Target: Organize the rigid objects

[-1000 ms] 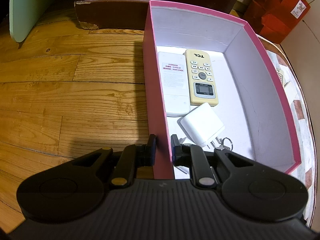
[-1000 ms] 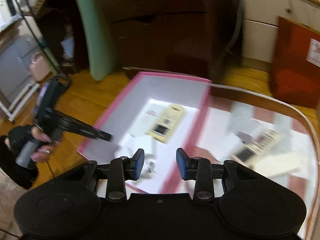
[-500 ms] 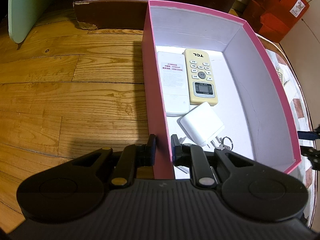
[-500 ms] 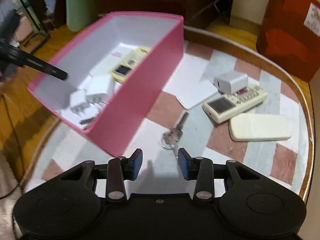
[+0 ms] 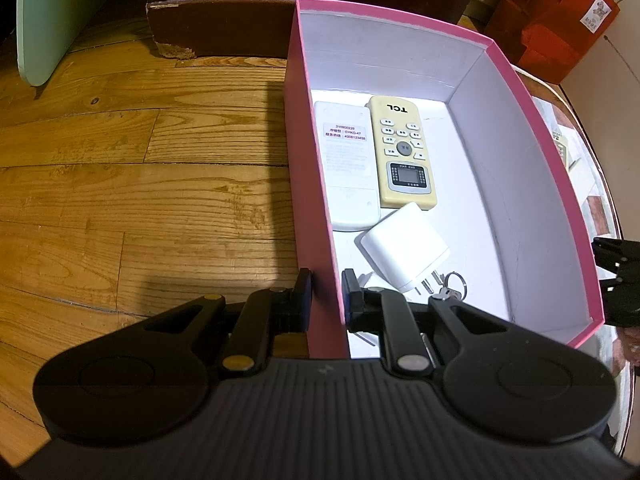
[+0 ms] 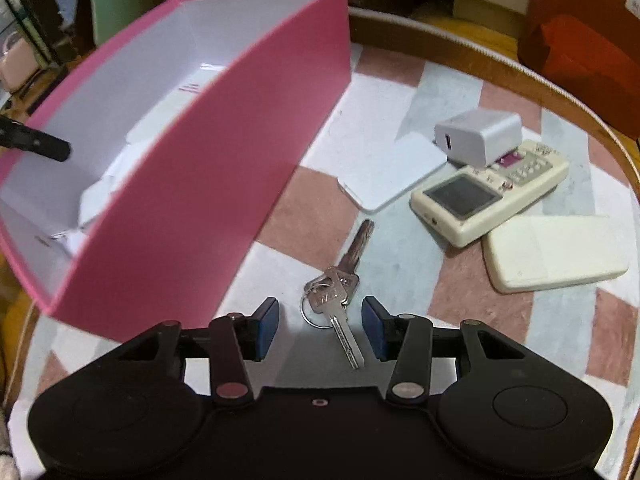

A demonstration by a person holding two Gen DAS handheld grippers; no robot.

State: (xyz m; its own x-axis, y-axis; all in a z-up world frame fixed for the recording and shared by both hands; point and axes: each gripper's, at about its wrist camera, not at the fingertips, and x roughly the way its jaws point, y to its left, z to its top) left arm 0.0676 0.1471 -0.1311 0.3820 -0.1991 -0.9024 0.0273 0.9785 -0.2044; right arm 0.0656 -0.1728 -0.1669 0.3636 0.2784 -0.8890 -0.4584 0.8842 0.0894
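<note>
Between our right tongs: the black right gripper [image 6: 319, 328] hangs with its blue pads apart; a bunch of silver metal keys on a ring [image 6: 338, 294] lies on the table between them, untouched
On the box wall: our black left gripper [image 5: 327, 296] straddles the near left wall of the pink cardboard box with white lining [image 5: 540, 148], pads closed against that wall, one outside, one inside
Inside the box, near: a white square plug charger [image 5: 404, 252] with its prongs towards us, and a small key ring [image 5: 454, 282] just beside the prongs
Inside the box, farther: a cream TCL remote with grey buttons [image 5: 402, 152] face up, side by side with a white remote lying label-up [image 5: 346, 164]
On the checked round table [image 6: 512, 88], beyond the keys: a flat white card [image 6: 392, 172], a cream remote with a dark screen [image 6: 490, 192], a grey-white cube charger [image 6: 478, 136] resting on its far end, and a plain cream oblong case [image 6: 554, 252] touching the remote's near side
Far right: we see a red paper bag [image 5: 560, 20] on the wooden floor [image 5: 120, 184]
</note>
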